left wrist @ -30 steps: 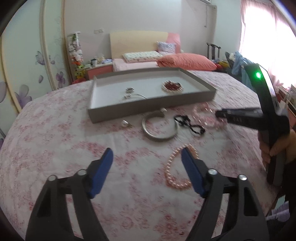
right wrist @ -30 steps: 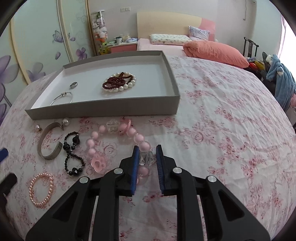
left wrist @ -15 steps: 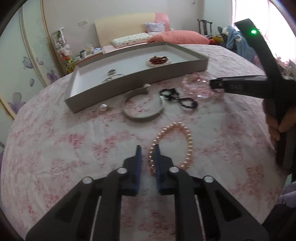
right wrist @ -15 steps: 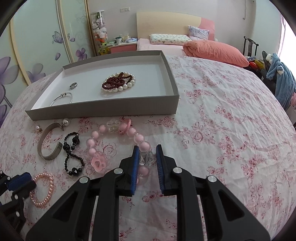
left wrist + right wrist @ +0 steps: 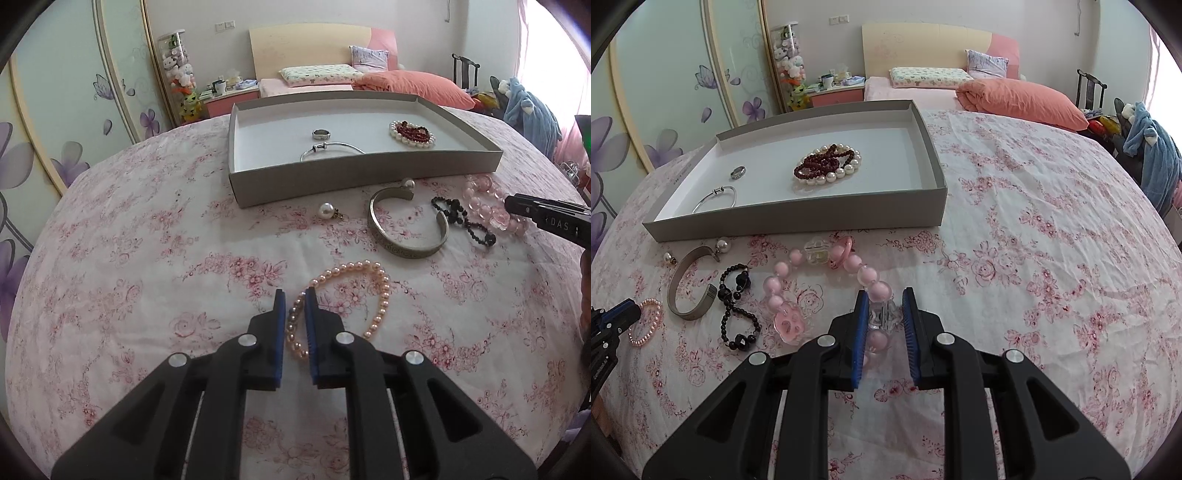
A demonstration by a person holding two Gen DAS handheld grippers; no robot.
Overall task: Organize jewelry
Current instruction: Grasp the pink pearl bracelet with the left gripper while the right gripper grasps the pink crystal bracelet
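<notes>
The left gripper (image 5: 294, 295) is clamping its two blue fingers (image 5: 279, 314) on the near-left arc of one pink pearl bracelet (image 5: 373, 291), which is lying on the floral-clothed counter (image 5: 129, 258). The right gripper (image 5: 884, 299) is straddling one chunky pink bead bracelet (image 5: 783, 273); its fingers (image 5: 862, 314) are sitting either side of a clear bead (image 5: 884, 315), the left pad touching the beads, a sliver of gap showing on the right, so I cannot tell whether they are truly gripping.

Lying loose on the counter between the two grippers are one silver cuff bangle (image 5: 406, 229), one black bead bracelet (image 5: 465, 218) twisted into a figure eight, and two pearl earrings: one (image 5: 327, 211) sitting apart near the tray's front wall, the other (image 5: 408, 182) resting just beside the cuff's open end.

One grey cardboard tray (image 5: 798, 218) is standing at the far side of the counter. Inside it are lying four pieces: one silver ring (image 5: 737, 171), one thin silver bangle (image 5: 714, 199) just in front of it, and, toward the right, one dark red bead bracelet (image 5: 820, 164) piled on one white pearl bracelet (image 5: 842, 173).
</notes>
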